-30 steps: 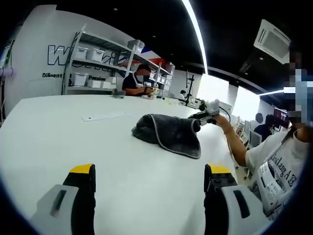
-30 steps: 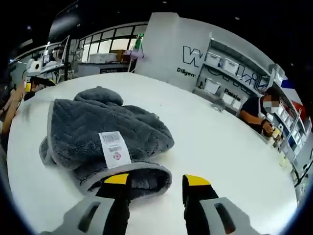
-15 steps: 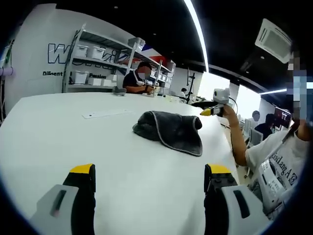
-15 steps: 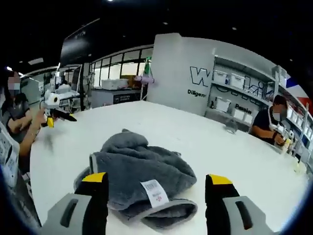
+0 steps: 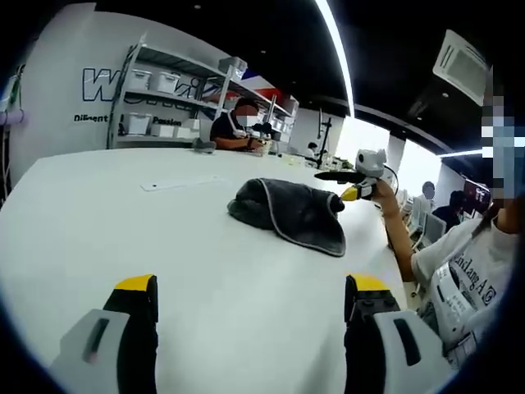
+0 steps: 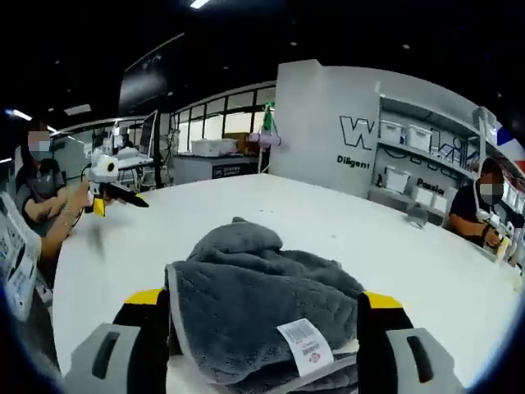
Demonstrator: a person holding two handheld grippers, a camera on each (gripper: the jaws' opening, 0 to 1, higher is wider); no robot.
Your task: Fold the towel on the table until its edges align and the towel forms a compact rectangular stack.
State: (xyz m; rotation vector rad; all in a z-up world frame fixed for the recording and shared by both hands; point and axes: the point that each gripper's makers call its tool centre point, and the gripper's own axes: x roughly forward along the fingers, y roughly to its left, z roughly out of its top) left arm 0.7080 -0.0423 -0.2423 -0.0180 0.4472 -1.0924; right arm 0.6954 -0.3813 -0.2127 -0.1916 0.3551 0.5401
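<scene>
A crumpled dark grey towel (image 5: 287, 213) with a lighter hem lies on the white table (image 5: 98, 222), far ahead of my left gripper (image 5: 252, 284). That gripper is open, with bare table between its yellow-tipped jaws. In the right gripper view the towel (image 6: 254, 287) bulks up close, its white label (image 6: 303, 345) facing me. My right gripper (image 6: 262, 300) is open wide, one jaw on each side of the towel's near end. The right gripper (image 5: 332, 185) also appears in the left gripper view at the towel's far right edge, held by a hand.
A person sits at the table's far side (image 5: 234, 131) before shelves of white bins (image 5: 156, 103). A flat white strip (image 5: 176, 182) and a small grey object (image 5: 202, 146) lie on the far table. The left gripper (image 6: 123, 199) hovers over the table's left end.
My right gripper has opened wide, pulled off the towel's hem, then come in low so the towel lies between its jaws. The left gripper has barely moved.
</scene>
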